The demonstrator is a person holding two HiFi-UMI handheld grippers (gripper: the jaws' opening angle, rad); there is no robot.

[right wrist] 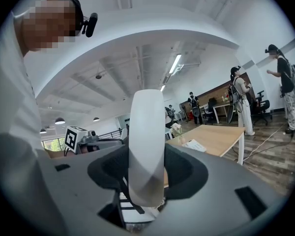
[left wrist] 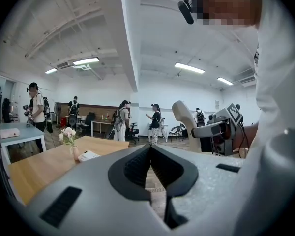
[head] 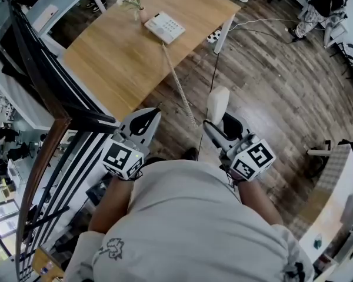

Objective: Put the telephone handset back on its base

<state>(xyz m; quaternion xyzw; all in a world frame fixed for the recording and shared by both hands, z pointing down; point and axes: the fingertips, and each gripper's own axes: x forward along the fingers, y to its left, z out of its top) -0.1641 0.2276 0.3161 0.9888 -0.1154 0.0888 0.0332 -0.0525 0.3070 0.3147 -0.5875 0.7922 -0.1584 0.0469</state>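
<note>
The handset [head: 218, 101] is gripped upright by the right gripper [head: 214, 129] at the lower centre of the head view, the base [head: 165, 27] is seen well apart toward the upper centre on the table [head: 106, 57], and the left gripper [head: 146, 122] is closed on nothing.

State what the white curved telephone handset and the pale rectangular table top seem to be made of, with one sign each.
White curved telephone handset: probably moulded plastic, smooth with a soft sheen. Pale rectangular table top: wood or wood-look laminate, matt, showing long grain lines.
</note>
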